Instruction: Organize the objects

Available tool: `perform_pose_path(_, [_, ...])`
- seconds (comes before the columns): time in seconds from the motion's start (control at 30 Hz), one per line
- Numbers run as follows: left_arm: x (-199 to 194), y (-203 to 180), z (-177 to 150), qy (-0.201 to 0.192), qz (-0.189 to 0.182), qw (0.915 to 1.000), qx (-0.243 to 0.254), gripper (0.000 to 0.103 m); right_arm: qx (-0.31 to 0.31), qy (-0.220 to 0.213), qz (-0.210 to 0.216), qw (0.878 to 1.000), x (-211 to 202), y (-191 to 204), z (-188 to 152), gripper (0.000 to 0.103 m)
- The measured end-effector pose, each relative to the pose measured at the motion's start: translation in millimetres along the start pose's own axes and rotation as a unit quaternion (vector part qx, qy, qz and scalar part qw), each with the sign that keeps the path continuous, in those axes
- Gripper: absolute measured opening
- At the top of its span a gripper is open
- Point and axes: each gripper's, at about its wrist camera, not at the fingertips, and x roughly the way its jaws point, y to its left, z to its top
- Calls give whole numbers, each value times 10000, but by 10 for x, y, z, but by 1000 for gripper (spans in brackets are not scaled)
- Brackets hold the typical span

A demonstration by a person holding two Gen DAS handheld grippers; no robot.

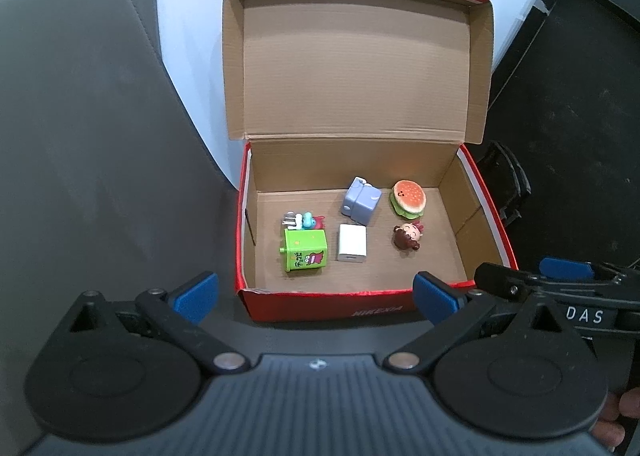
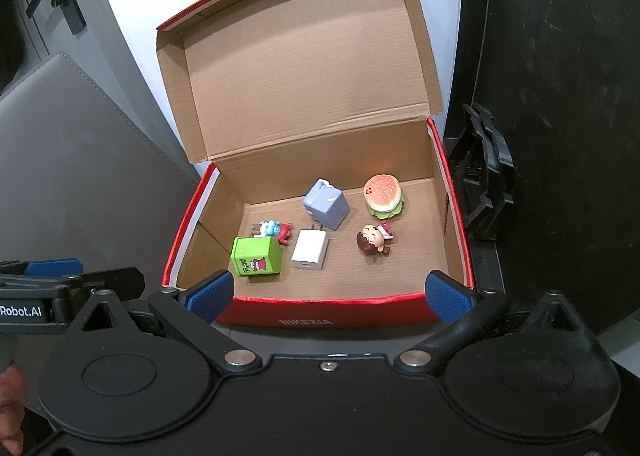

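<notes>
Six small things inside one open red box (image 1: 320, 306), lid (image 1: 352, 68) hinged back and standing upright behind the far wall. Along the left: green cube toy (image 1: 305, 251) with a small figurine (image 1: 306, 221) touching its far side, both near but clear of the left wall. In the middle: white charger (image 1: 352, 243), just beside the green cube, and lilac block (image 1: 361, 201) just behind it. On the right: burger toy (image 1: 408, 198) near the far right corner, brown-haired doll (image 1: 408, 237) lying in front of it. Bare cardboard floor across the whole near strip, along the left far corner and beside the right wall.

Left gripper (image 1: 314, 296) low before the near red rim, fingers (image 1: 196, 296) spread wide, nothing between them, blue pads roughly level with the box's front corners. Right gripper (image 2: 334, 296) likewise before the same rim, fingers (image 2: 450, 300) wide apart and empty, right pad at the near right corner. Both grippers side by side, just beside each other. Grey surface (image 1: 100, 176) to the left of the box, black item (image 2: 486, 176) close against its right outer wall.
</notes>
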Motion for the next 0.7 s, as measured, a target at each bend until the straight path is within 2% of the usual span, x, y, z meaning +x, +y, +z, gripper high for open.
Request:
perform_pose_path(0.53, [17, 1, -15, 34, 93, 10000, -6, 102, -97, 71, 4, 9999, 27, -2, -10, 103])
perform_pose_path(0.7, [21, -5, -54, -4, 214, 9996, 166, 102, -142, 131, 71, 9998, 41, -43, -35, 103])
